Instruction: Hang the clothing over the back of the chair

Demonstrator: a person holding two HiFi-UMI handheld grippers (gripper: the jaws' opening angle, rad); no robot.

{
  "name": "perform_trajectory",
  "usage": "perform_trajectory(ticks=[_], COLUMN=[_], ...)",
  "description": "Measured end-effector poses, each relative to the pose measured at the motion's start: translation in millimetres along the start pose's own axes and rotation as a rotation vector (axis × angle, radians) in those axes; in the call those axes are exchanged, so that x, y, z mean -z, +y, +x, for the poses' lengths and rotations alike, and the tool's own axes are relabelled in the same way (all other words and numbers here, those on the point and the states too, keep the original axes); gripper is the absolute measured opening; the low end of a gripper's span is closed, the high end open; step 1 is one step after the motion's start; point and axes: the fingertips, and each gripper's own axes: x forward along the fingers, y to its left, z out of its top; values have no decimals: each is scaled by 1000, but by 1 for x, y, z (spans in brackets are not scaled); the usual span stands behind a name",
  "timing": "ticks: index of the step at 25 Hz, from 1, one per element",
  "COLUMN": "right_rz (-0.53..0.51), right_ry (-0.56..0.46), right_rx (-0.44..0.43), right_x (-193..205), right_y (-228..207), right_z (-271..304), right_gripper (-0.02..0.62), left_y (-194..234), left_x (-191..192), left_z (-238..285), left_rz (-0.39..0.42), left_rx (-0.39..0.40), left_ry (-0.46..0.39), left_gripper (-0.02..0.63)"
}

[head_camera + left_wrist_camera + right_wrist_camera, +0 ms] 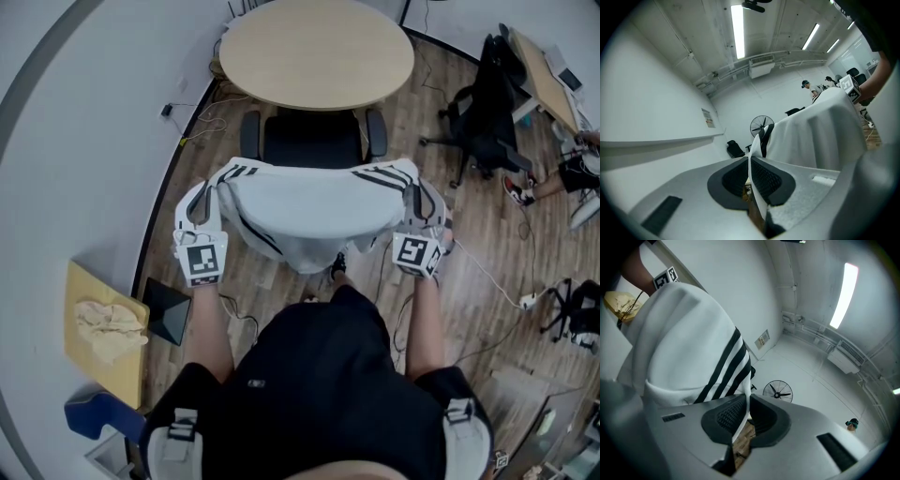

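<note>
White fabric with black stripes, the clothing (309, 211), is spread wide between the two grippers just in front of the person. It lies over the near side of the black chair (309, 141), which faces the round wooden table (316, 52). The left gripper (206, 208) has its jaws closed on a thin fold at the garment's edge; the left gripper view shows the cloth running straight through the pinch and rising beyond it in a rounded hump. The right gripper (417, 208) is likewise clamped on the striped edge at the opposite end, with no slack visible at the bite. The humped drape suggests the backrest is already beneath the cloth, but no view shows it touching the backrest (the garment hides the top of the backrest entirely). To do this step well, keep both grippers level and evenly spaced so the span stays centred between the armrests. Lower until the middle of the garment bears on the top edge, leaving comparable lengths front and back so that it does not slide off. Release only once the chair carries the weight, both sides together, since opening one jaw first would probably drag the cloth sideways.
</note>
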Motion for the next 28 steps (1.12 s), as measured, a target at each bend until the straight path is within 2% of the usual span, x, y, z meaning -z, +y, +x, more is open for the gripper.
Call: perform_trajectory(ticks=[15,28], right_rz=[42,51], right_ry=[14,8], right_rx=[-1,-17], right_x=[6,7], right_y=[8,34], right_z=[-43,-85], right_gripper=[34,34], left_y=[-30,-40], left_x=[7,7], left_z=[-26,-64], left_rz=[-17,-34], left_rx=[67,76], left_ry=[-5,-24], left_gripper=[14,14])
